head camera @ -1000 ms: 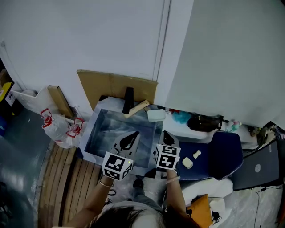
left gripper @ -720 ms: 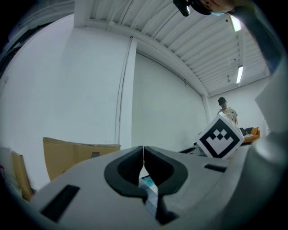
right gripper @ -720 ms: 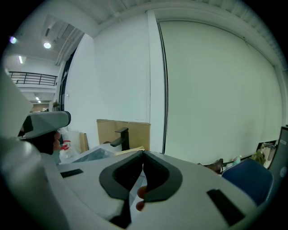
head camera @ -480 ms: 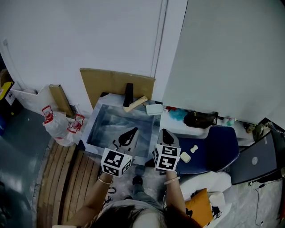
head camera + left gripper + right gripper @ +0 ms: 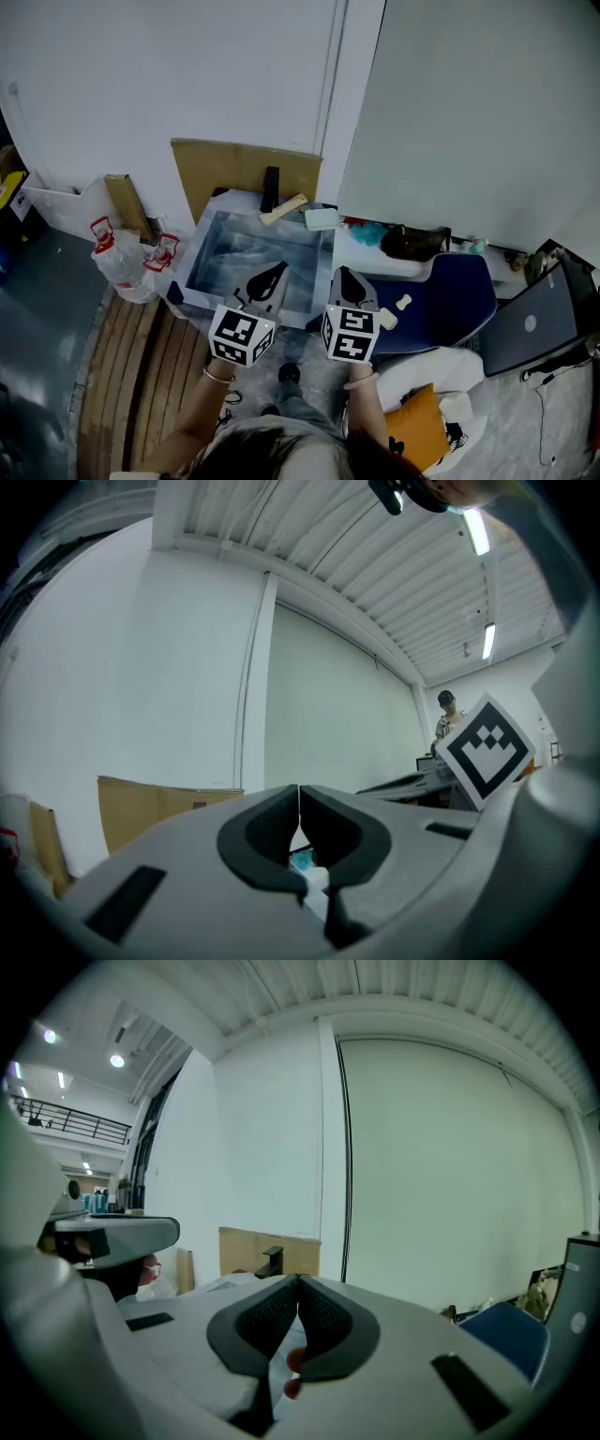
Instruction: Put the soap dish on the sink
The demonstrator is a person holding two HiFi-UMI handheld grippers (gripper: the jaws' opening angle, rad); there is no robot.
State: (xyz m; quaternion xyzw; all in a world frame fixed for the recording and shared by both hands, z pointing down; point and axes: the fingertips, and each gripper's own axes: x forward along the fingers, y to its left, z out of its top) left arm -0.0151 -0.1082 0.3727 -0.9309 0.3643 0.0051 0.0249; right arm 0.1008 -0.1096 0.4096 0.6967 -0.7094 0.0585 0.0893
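Above the sink's near rim, both tools hover with jaws pressed together, nothing held.
Left tool (image 5: 277,272) and right tool (image 5: 342,275) point across the sink (image 5: 199,253), each with its jaws tip to tip and nothing between them. The pale soap dish (image 5: 321,219) sits at the sink's far right corner, just right of the black faucet (image 5: 270,188). Whether it rests on the rim or on the white surface (image 5: 370,262) beside the sink, I can't tell. Best play, I'd say: reach over with the right tool, spread the jaws before arriving, pinch the dish's edge, and keep it level onto the rim.
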